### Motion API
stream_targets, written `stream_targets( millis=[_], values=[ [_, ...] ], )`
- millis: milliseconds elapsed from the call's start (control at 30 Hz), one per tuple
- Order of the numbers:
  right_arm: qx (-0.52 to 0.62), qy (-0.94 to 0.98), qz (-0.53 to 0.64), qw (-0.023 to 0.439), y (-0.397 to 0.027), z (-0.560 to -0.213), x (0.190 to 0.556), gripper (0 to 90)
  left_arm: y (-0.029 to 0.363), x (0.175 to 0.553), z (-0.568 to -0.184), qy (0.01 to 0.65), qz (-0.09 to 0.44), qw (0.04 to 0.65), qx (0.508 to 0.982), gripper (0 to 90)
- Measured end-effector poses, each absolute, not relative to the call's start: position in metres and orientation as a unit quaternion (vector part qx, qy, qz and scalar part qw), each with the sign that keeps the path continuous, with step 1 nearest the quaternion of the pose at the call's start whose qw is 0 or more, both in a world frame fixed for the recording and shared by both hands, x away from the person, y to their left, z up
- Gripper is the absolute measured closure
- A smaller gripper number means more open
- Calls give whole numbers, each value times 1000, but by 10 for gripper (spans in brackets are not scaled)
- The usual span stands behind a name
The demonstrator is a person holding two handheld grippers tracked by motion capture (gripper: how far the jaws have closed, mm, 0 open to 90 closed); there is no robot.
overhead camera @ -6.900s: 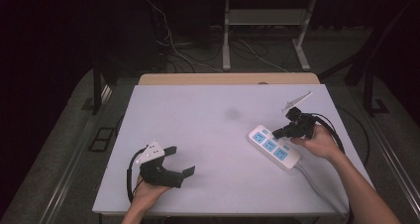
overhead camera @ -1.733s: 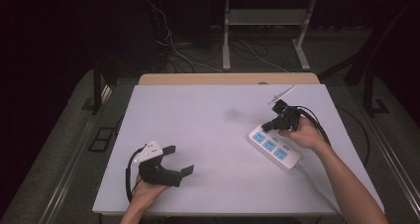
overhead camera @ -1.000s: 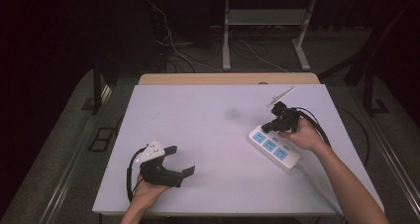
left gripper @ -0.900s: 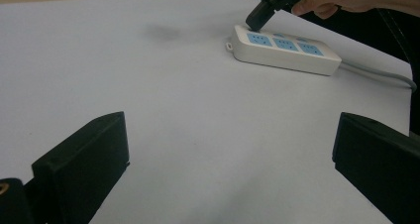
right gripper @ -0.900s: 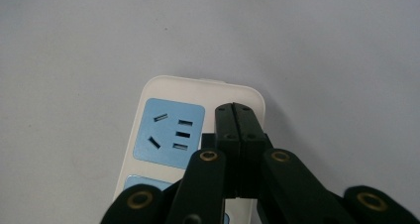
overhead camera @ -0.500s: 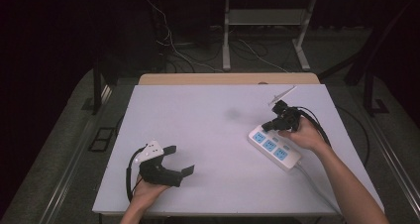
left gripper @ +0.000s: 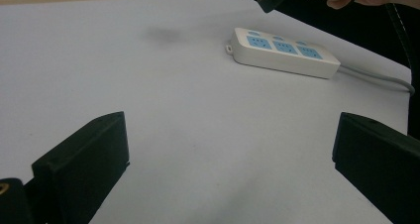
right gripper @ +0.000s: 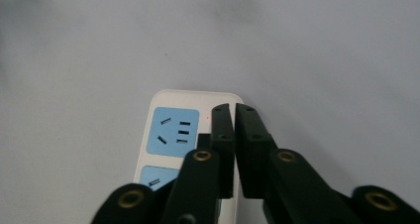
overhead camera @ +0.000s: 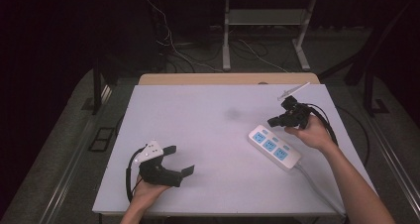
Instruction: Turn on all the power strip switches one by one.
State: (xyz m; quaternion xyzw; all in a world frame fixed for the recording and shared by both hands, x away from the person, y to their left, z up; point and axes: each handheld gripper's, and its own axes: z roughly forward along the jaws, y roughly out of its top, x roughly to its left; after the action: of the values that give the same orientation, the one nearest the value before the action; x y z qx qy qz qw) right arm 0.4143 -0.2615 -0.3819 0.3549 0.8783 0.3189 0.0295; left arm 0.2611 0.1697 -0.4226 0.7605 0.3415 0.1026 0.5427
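A white power strip [overhead camera: 274,148] with three blue sockets lies at the table's right, its cable running off toward the front right. My right gripper [overhead camera: 273,121] hovers just over the strip's far end and is shut, with nothing between its jaws. In the right gripper view the right gripper [right gripper: 234,110] shows a thin slit between the jaws above the end of the power strip [right gripper: 168,130], beside a small black switch [right gripper: 203,140]. My left gripper [overhead camera: 181,159] rests at the front left, open and empty. The left gripper view has the left gripper [left gripper: 230,169] facing the power strip [left gripper: 285,53].
The white tabletop [overhead camera: 208,115] has a faint dark smudge [overhead camera: 232,114] near its middle. A wooden edge [overhead camera: 223,79] runs along the far side. Cables and metal table legs [overhead camera: 227,35] stand on the floor beyond.
My right gripper has lifted a little off the far end of the power strip. The left gripper and the strip have stayed where they were.
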Motion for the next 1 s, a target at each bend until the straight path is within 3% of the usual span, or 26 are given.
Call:
stream_targets(
  millis=[67, 300, 500, 1000],
  values=[
    [361, 872, 328, 33, -265, -378, 412, 792, 170, 261, -422, 341, 103, 543, 760, 0],
    [396, 843, 360, 53, -279, -367, 399, 430, 170, 260, -422, 343, 102, 546, 757, 0],
    [424, 822, 371, 78, -286, -364, 378, 29, 171, 261, -421, 345, 103, 549, 755, 0],
    [437, 788, 430, 62, -309, -369, 324, 4, 172, 261, -421, 347, 99, 556, 749, 0]
  ],
)
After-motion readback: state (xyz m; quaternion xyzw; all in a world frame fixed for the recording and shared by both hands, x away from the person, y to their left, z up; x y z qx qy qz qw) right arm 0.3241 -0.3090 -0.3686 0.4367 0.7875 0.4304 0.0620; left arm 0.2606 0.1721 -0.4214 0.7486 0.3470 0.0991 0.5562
